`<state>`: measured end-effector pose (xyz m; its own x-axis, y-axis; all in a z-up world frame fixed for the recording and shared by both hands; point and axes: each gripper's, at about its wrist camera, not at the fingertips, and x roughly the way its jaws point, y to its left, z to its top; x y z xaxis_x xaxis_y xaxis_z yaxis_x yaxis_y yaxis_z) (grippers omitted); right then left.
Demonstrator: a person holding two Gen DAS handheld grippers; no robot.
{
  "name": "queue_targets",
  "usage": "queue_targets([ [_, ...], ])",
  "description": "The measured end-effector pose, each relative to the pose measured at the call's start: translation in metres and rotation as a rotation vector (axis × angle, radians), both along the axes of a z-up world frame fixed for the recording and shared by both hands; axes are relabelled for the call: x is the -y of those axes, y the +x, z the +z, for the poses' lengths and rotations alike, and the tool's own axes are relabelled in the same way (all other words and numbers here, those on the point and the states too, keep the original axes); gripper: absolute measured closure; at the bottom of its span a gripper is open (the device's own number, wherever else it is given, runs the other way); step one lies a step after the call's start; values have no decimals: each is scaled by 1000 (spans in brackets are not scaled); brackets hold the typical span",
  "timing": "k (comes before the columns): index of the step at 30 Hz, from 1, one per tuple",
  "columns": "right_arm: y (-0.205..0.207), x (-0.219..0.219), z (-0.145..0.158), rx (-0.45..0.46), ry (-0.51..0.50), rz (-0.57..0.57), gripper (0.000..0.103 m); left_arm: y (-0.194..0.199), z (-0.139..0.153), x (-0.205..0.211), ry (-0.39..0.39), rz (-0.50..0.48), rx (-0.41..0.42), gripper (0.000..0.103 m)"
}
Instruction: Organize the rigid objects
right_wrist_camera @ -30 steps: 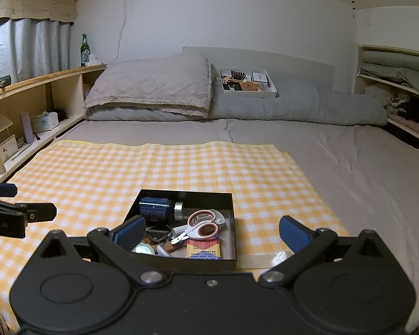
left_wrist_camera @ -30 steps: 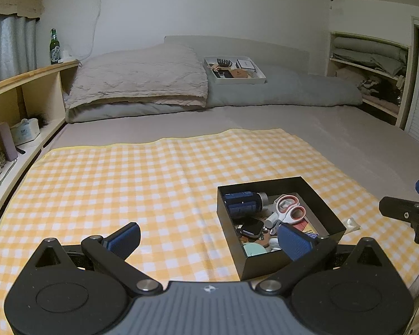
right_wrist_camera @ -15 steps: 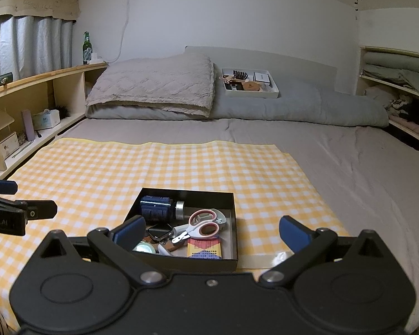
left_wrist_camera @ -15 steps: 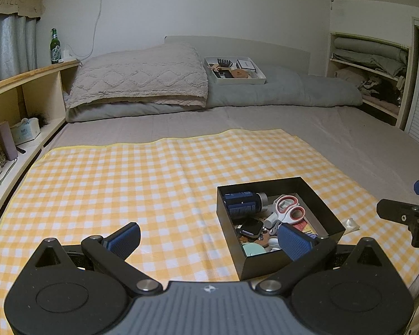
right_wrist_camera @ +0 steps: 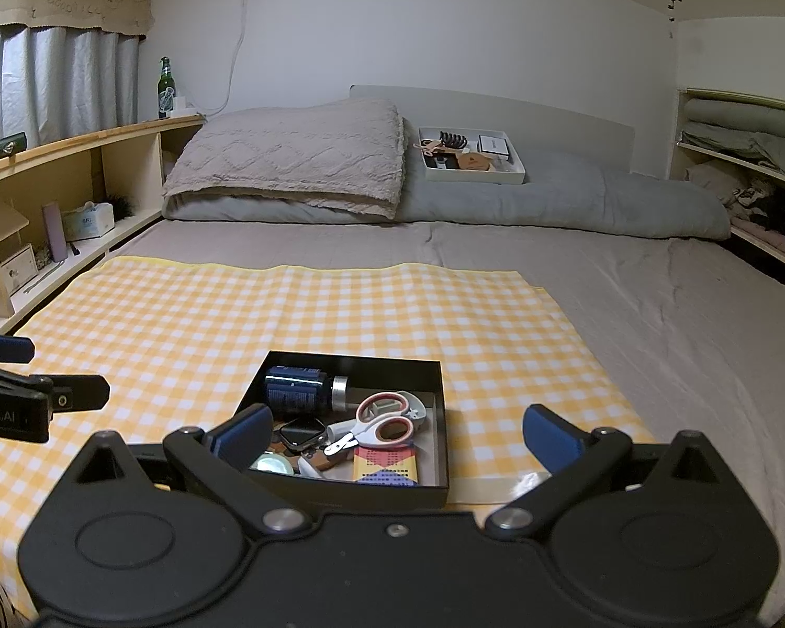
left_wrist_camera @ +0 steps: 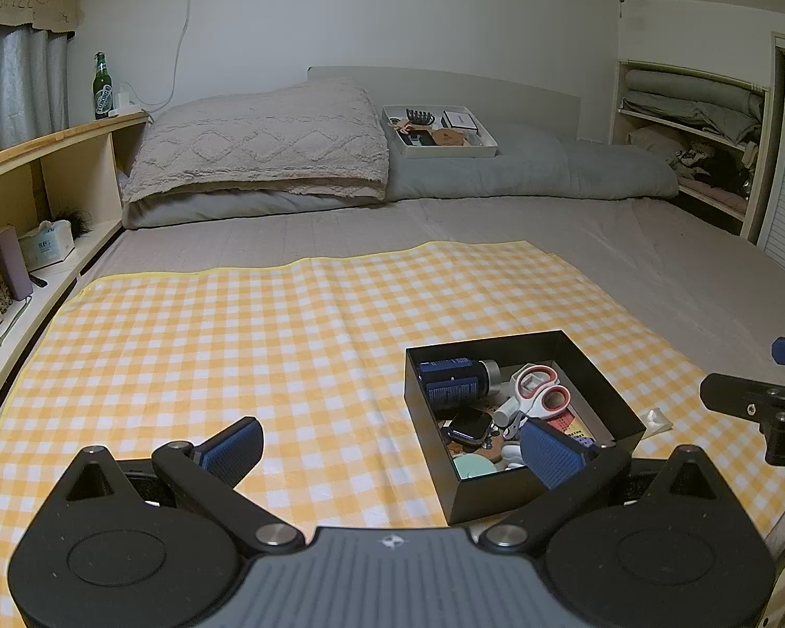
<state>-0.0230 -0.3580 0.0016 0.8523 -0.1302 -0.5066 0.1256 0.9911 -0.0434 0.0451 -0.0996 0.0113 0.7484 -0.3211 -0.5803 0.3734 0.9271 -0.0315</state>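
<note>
One black box [right_wrist_camera: 371,492] is seen on the checked cloth [left_wrist_camera: 235,345], near its front right corner. Inside the box are counted one dark blue bottle [right_wrist_camera: 295,390] at the back left, one pair of scissors [right_wrist_camera: 379,418] with red-rimmed handles in the middle, one smartwatch [right_wrist_camera: 302,432] just left of the scissors, one patterned card [right_wrist_camera: 387,466] at the front right, and one round pale green item [left_wrist_camera: 473,467] at the front left; further small pieces under the scissors cannot be told apart. One small clear piece [left_wrist_camera: 658,418] lies on the cloth just right of the box.

Two grippers are held in front of the box. The left gripper [left_wrist_camera: 390,445] is spread wide and empty, its right pad over the box's front edge. The right gripper [right_wrist_camera: 397,434] is likewise spread wide and empty, the box seen between its two pads.

Well behind the box, one white tray [left_wrist_camera: 445,149] of small things is set on the grey quilt [left_wrist_camera: 539,172], beside one beige blanket [left_wrist_camera: 261,152]. One green bottle [left_wrist_camera: 102,86] stands on the shelf [left_wrist_camera: 52,141] left of the bed.
</note>
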Motion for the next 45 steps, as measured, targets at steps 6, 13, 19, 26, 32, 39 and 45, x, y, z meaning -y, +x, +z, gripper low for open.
queue_targets([
  [6, 0, 0, 0, 0, 0, 0, 0, 0, 0, 0, 0, 0, 0, 0],
  [13, 1, 0, -1, -2, -2, 0, 0, 0, 0, 0, 0, 0, -1, 0],
  [19, 1, 0, -2, -5, -4, 0, 0, 0, 0, 0, 0, 1, 0, 0],
  [26, 1, 0, -2, -5, -4, 0, 0, -1, 0, 0, 1, 0, 1, 0],
  [32, 1, 1, -2, -6, -5, -1, 0, -1, 0, 1, 1, 3, 1, 0],
  [39, 1, 1, -2, -7, -6, -1, 0, -1, 0, 1, 1, 2, 1, 0],
  [45, 1, 2, -3, -8, -7, -1, 0, -1, 0, 0, 1, 2, 1, 0],
])
